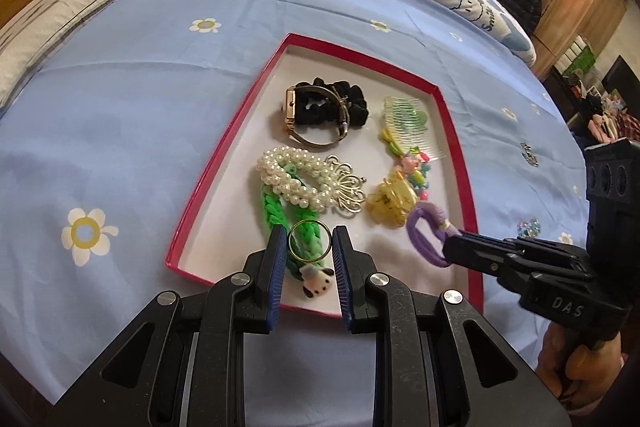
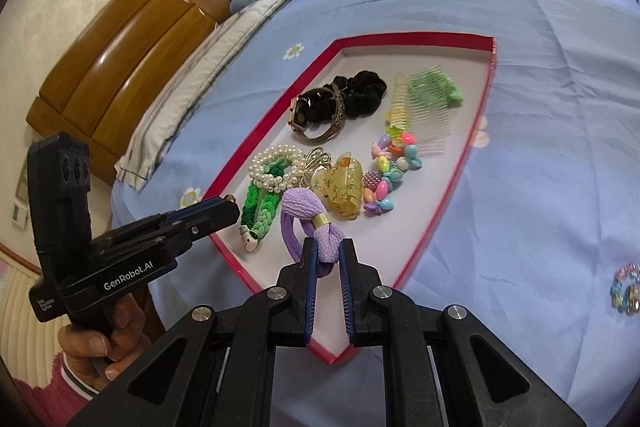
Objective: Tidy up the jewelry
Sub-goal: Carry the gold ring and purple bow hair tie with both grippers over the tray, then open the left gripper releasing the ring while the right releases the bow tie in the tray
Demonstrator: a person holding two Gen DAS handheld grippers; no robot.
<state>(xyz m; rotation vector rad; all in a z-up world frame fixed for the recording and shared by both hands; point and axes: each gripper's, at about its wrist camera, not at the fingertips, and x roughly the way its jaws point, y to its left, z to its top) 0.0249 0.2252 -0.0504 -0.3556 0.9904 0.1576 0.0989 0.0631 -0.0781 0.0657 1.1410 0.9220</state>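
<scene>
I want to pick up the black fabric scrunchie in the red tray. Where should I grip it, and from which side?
Grip the black fabric scrunchie at its ruffled edge nearest the green comb, coming from above. The gold wristwatch lies over its other half, so that edge is the free, soft part.

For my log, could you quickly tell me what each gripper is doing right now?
Left gripper: closed on the gold ring.
Right gripper: closed on the purple hair tie.
</scene>
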